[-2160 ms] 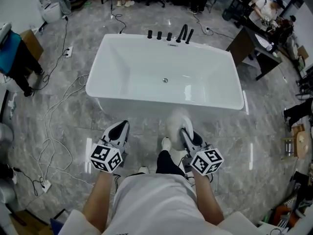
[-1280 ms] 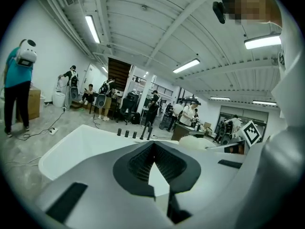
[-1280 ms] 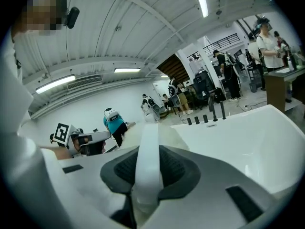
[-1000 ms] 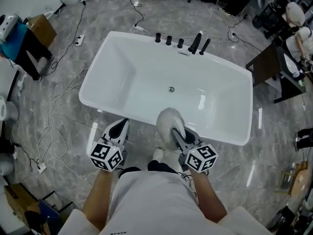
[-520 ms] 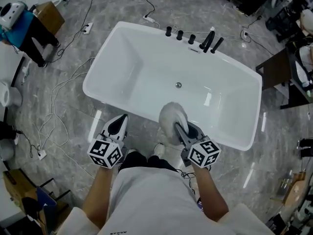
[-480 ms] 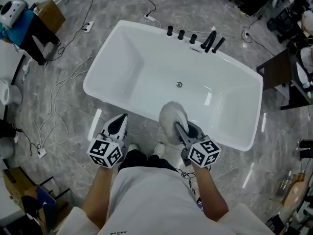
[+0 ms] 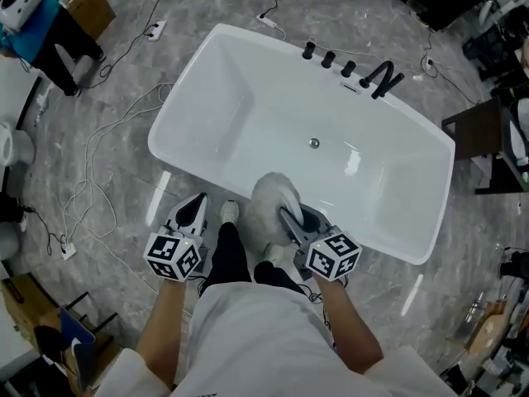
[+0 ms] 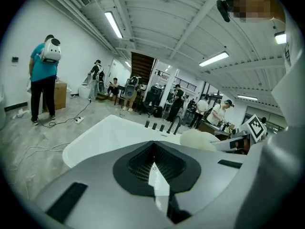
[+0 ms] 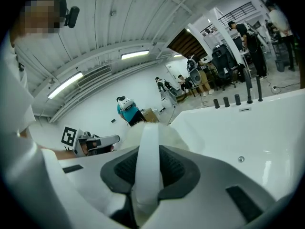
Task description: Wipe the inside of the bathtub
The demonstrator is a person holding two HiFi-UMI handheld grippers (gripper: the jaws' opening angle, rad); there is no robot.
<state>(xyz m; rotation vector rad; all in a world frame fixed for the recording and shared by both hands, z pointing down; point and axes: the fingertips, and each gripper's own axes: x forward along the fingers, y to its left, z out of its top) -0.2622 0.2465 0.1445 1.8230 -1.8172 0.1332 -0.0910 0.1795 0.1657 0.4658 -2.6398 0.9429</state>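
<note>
The white bathtub (image 7: 207, 114) lies ahead of me, with its drain (image 7: 314, 143) in the middle of the floor. My right gripper (image 7: 285, 218) is shut on the white handle of a fluffy white wiping pad (image 7: 271, 198), which hangs over the tub's near rim. In the right gripper view the handle (image 9: 148, 161) runs between the jaws, with the pad (image 9: 172, 138) beyond and the tub (image 9: 267, 128) to the right. My left gripper (image 7: 196, 205) is shut with nothing in it, over the floor just short of the near rim. The left gripper view shows the tub (image 8: 102, 135) and pad (image 8: 198, 140).
Black taps (image 7: 347, 66) and a spout (image 7: 380, 77) stand on the tub's far rim. Cables (image 7: 91, 180) trail over the grey floor at the left. A person in teal (image 7: 41, 23) stands far left, a dark desk (image 7: 483, 139) at the right. My feet (image 7: 230, 213) are beside the tub.
I have come closer to the tub. The right gripper with the pad has gone from over the floor to over the near rim. The left gripper stays shut beside it.
</note>
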